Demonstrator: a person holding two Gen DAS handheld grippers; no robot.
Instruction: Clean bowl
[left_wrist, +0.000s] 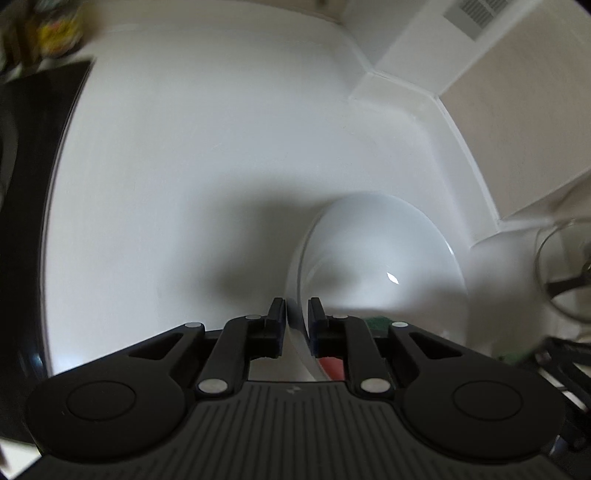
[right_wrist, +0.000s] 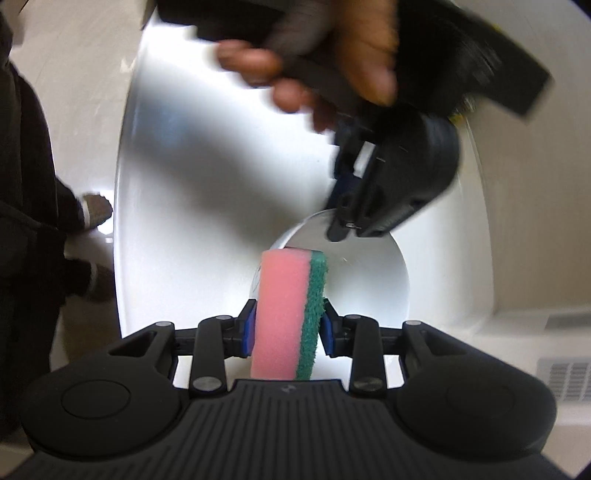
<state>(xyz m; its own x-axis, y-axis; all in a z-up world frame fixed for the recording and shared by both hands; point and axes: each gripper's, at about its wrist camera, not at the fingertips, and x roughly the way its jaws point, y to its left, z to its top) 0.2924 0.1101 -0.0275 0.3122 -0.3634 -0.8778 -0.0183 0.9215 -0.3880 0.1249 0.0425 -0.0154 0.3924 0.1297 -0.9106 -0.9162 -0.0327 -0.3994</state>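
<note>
A white bowl (left_wrist: 380, 258) is tilted on its side over the white table. My left gripper (left_wrist: 296, 314) is shut on the bowl's rim, one finger on each side of the wall. In the right wrist view the bowl (right_wrist: 373, 280) shows beyond the sponge, with the left gripper (right_wrist: 343, 225) clamped on its upper rim. My right gripper (right_wrist: 287, 325) is shut on a pink sponge (right_wrist: 280, 314) with a green scouring side, held upright just in front of the bowl's opening. A bit of the sponge shows in the left wrist view (left_wrist: 332, 367).
A round white table (left_wrist: 203, 166) lies under both grippers, with a white baseboard and beige wall (left_wrist: 517, 129) behind. A wire-framed object (left_wrist: 565, 273) sits at the right. A dark surface (left_wrist: 33, 147) borders the left. The person's feet (right_wrist: 96, 210) stand on the floor.
</note>
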